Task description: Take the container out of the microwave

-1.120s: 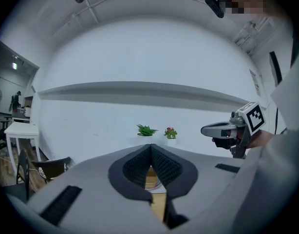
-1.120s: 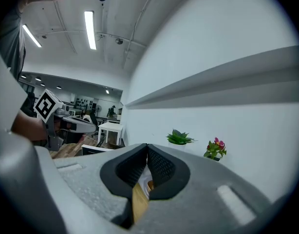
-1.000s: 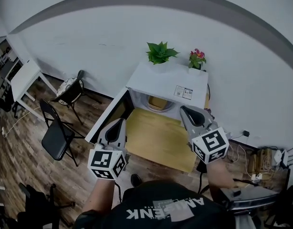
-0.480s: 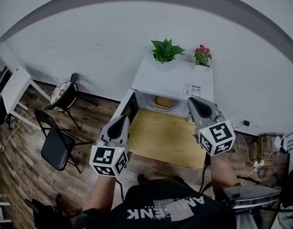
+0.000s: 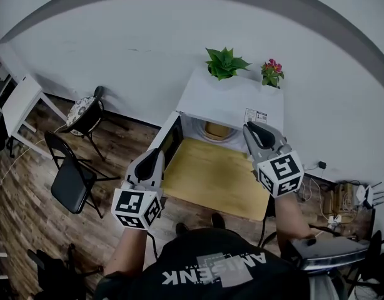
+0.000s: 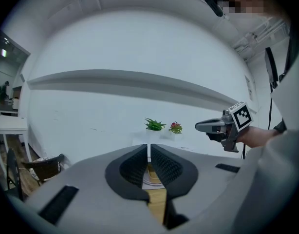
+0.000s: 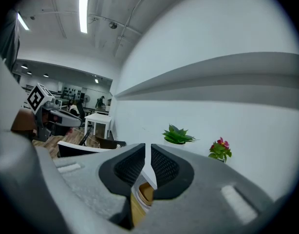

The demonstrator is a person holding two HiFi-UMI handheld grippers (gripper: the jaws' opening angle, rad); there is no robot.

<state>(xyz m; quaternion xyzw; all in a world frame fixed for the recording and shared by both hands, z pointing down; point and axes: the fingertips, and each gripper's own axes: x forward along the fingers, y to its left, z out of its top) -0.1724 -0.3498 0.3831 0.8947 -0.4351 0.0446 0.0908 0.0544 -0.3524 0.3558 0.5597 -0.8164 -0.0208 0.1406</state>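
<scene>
Left gripper (image 5: 153, 155) is shut; the right gripper (image 5: 250, 129) has its jaws just opening a slit, with nothing between them.
Yellow container (image 5: 217, 130) sits inside the open microwave (image 5: 232, 99); the left gripper hangs at its eight o'clock beside the door (image 5: 171, 140), the right at its three o'clock.

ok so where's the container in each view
Head view: container upper centre, inside the open microwave.
Left gripper view: container low centre, in the notch under the jaws.
Right gripper view: container low centre, under the jaws.
Shared landmark: green plant on the microwave.
</scene>
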